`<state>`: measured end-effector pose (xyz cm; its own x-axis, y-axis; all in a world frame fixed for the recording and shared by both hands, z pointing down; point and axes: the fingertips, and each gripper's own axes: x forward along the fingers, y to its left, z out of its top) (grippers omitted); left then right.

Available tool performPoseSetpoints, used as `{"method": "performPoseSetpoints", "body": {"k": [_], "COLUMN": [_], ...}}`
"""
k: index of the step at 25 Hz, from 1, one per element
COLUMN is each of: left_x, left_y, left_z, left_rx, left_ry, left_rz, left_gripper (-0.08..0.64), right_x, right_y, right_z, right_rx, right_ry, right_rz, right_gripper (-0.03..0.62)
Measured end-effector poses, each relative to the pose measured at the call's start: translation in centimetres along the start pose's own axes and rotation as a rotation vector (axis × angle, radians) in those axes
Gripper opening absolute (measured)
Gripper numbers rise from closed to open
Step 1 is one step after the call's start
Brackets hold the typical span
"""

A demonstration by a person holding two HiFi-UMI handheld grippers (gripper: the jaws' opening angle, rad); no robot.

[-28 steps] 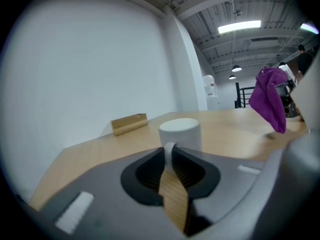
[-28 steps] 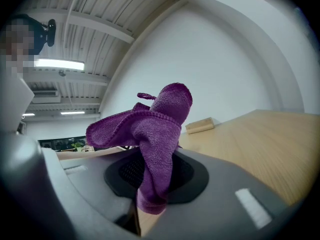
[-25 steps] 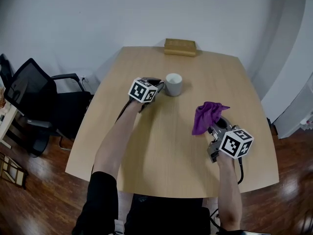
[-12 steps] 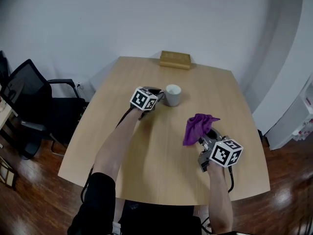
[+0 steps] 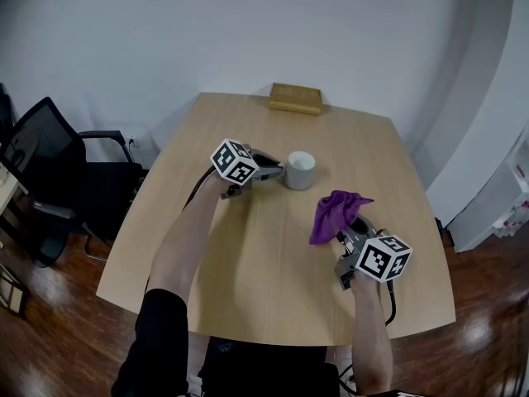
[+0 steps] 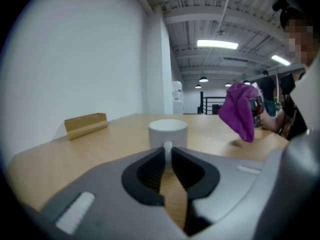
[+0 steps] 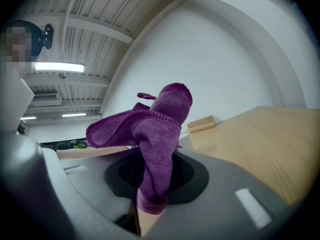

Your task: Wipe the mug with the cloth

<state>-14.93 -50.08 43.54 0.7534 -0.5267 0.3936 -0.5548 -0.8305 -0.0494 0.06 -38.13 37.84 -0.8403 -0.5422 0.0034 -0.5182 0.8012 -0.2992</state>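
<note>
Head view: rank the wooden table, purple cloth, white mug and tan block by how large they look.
1. light wooden table
2. purple cloth
3. tan wooden block and white ceramic mug look about alike; the block sits farther from the camera, so I leave them unranked.

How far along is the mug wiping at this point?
Done: the right tool is clamped on the purple cloth, which is bunched up clear of the tabletop. In hand: the left tool pinches the handle of the upright white mug. Left: cloth and mug are apart, so the wiping itself has not started.
</note>
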Motion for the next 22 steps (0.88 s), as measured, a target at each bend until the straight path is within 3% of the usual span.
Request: {"method": "performPoseSetpoints", "body": {"k": [6,14,19,22], "left_x": [0.4,-0.9,-4.3,-6.4], "left_y": [2.2,1.7,2.2,0.8], "left_z": [0.3,-0.2,-0.1,1.1], "left_rx": [0.057,0.051,-0.011,-0.071], "left_ry": [0.022,0.016,-0.064,-0.157], "left_rz": [0.177,0.227,0.335,0.352], "left_gripper": [0.067,0.095,0.109,0.109], "right_x": [0.0,0.0,0.2,-0.2], "right_y": [0.0,-0.4,-0.3,0.1], "right_z": [0.0,0.2,0.2,0.5], "right_rx": [0.0,0.007,0.02,0.034], "right_ry": [-0.002,0.005,0.001,-0.011], "right_rz": [0.0,0.006,0.019,0.029], "right_gripper": [0.083,0.084,0.084,0.083]}}
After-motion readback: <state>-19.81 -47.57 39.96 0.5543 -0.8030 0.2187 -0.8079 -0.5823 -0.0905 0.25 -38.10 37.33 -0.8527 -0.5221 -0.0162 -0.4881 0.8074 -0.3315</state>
